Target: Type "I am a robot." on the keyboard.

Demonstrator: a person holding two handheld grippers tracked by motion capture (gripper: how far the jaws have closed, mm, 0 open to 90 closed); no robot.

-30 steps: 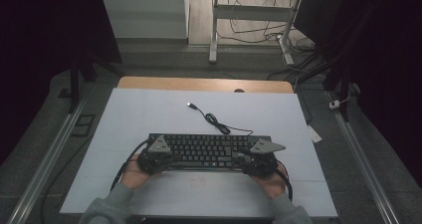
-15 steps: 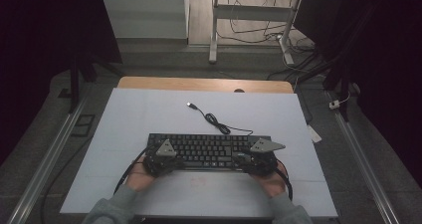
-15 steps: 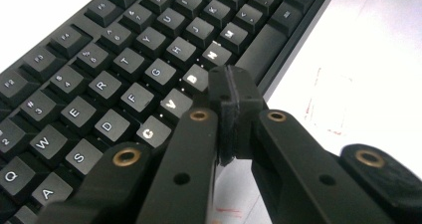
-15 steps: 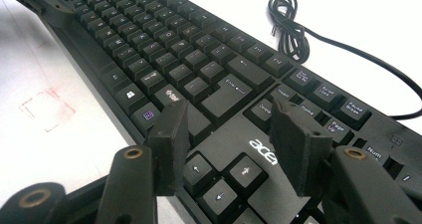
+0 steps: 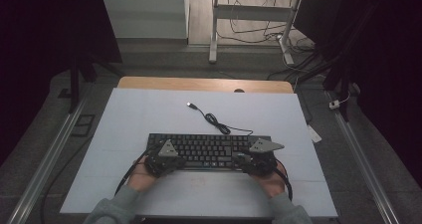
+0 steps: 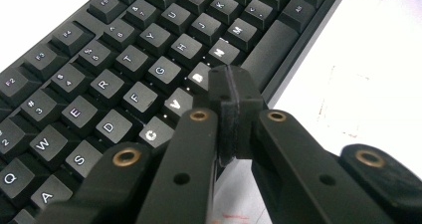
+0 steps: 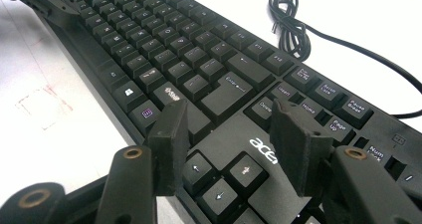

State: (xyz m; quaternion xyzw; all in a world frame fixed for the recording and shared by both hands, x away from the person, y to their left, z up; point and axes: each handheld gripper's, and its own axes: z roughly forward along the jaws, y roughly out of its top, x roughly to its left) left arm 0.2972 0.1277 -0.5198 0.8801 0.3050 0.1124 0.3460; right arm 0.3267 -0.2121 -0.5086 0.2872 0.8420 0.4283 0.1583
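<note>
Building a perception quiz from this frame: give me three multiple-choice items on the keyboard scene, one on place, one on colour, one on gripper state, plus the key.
1. Where does the left gripper sit relative to the keyboard?
A. over its near edge, by the B and N keys
B. beyond its far edge, by the USB plug
C. off the table

2. What colour is the keyboard?
A. white
B. black
C. red

3. How do the right gripper's jaws stand?
A. shut tight together
B. clamped on the cable
C. open, with a gap between them, above the arrow keys

Key:
1 A: the left gripper view shows its closed tips just in front of the B and N keys.
2 B: the case and keycaps are black in all views.
3 C: the right gripper view shows the two jaws apart, with the arrow keys seen between them; the cable lies beyond the keyboard.
</note>
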